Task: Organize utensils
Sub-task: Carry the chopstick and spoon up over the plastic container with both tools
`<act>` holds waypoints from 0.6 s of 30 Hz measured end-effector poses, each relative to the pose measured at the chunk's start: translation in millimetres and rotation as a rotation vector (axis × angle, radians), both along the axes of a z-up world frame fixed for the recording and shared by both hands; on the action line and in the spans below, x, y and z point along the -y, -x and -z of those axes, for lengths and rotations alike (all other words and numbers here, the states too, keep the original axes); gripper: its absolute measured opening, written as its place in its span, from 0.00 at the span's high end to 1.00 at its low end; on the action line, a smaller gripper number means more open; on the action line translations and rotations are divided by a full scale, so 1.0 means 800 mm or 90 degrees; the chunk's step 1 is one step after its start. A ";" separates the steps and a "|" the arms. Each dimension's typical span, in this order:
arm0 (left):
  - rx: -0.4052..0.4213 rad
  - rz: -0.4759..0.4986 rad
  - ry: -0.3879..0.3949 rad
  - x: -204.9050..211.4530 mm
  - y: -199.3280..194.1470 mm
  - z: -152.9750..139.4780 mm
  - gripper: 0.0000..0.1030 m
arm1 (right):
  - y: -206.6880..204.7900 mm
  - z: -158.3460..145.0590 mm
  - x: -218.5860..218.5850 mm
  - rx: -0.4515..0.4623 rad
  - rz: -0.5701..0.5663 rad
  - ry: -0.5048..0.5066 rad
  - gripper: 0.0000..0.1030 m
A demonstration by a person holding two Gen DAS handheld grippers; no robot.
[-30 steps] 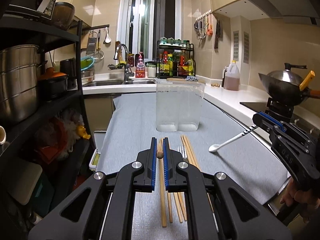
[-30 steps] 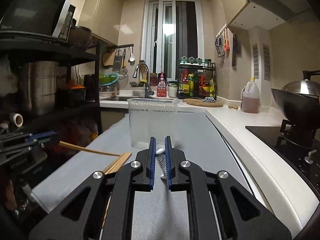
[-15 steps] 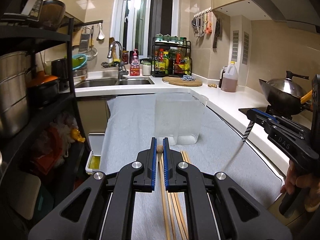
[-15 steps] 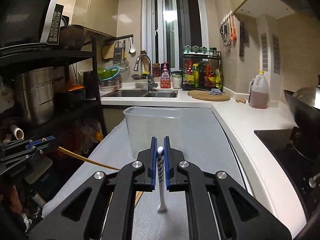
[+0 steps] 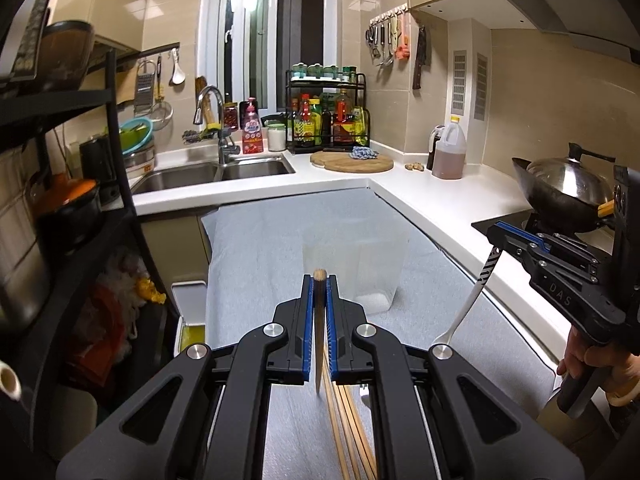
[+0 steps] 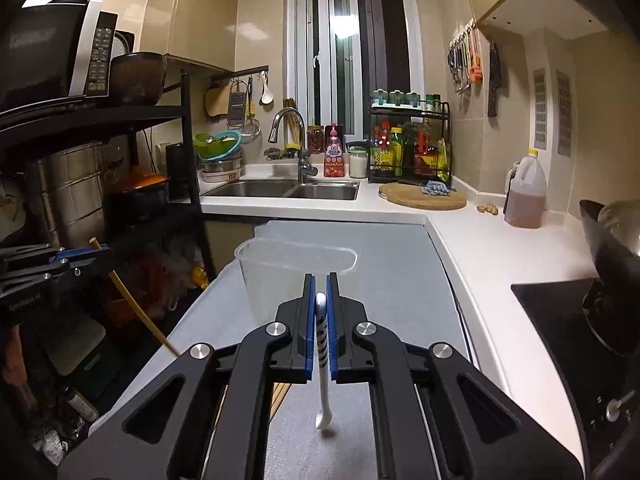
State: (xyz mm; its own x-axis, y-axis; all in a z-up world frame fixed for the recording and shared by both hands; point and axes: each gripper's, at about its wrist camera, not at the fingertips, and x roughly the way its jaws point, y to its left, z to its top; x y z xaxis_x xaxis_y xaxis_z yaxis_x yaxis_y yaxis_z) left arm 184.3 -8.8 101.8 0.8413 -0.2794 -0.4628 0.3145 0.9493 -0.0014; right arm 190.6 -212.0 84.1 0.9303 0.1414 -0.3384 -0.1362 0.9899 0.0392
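My left gripper [image 5: 319,282] is shut on a wooden chopstick [image 5: 318,344], which hangs down from the jaws above the grey mat [image 5: 280,248]. Several more chopsticks [image 5: 346,420] lie on the mat below it. Just ahead stands a clear plastic container [image 5: 360,272], upright and seemingly with nothing in it. My right gripper [image 6: 320,282] is shut on a white spoon with a black-striped handle [image 6: 322,344], bowl end hanging down. The right wrist view shows the container [image 6: 280,272] ahead and the left gripper [image 6: 94,256] with its chopstick [image 6: 136,308] at the left edge.
A black shelf rack [image 5: 116,152] with pots lines the left side. The white counter [image 5: 460,200] holds a sink [image 5: 224,170], a cutting board [image 5: 352,162] and an oil jug [image 5: 450,154]. A wok [image 5: 560,184] sits on the stove at the right. A hand [image 5: 580,356] holds the right gripper.
Both grippers have risen and come nearer the container. The chopstick and the spoon have left the mat and now hang steeply from the jaws.
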 end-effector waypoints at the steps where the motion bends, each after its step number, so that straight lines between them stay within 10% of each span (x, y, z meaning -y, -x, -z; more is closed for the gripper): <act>1: 0.002 0.002 -0.001 0.001 -0.003 -0.008 0.94 | -0.002 -0.009 0.001 0.006 -0.002 0.002 0.95; 18: 0.109 0.034 0.016 0.037 -0.068 -0.150 0.94 | -0.068 -0.145 -0.013 0.103 -0.028 0.020 0.95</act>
